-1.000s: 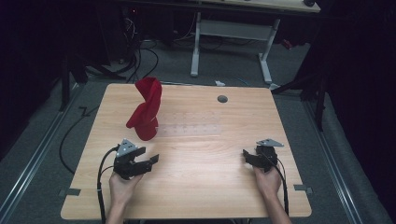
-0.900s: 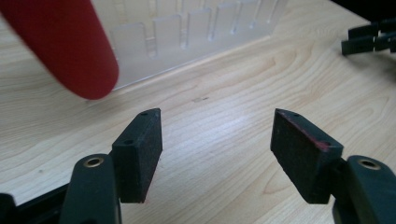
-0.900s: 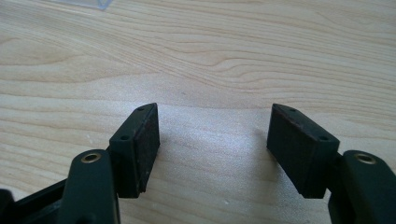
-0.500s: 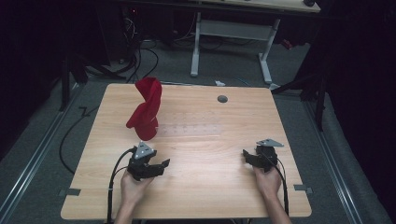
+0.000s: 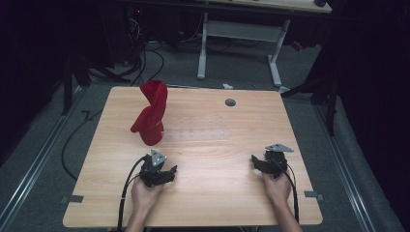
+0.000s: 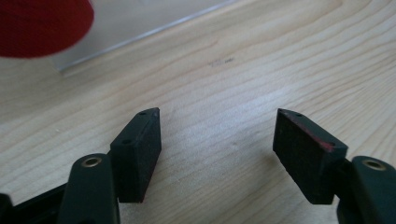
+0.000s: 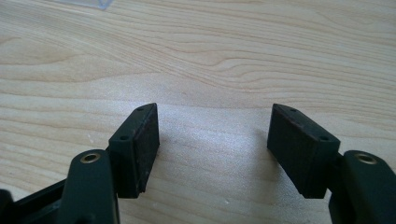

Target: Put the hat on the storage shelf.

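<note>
Shifted toward tabletop centre: left gripper [image 5: 158,173], jaws wide, empty; right gripper [image 5: 269,163] likewise. Red cloth [image 5: 151,113]: judged soft, light; gathered top best pinched.

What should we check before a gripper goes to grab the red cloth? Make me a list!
1. Left gripper open, nothing held: ok.
2. Right gripper open, nothing held: ok.
3. Red cloth standing free on the table, apart from both grippers: ok.
4. Table between left gripper and cloth bare: ok.
5. Clear sheet beside the cloth, touching it or under it: cannot tell.
6. Whether the cloth stands steady: cannot tell.
</note>
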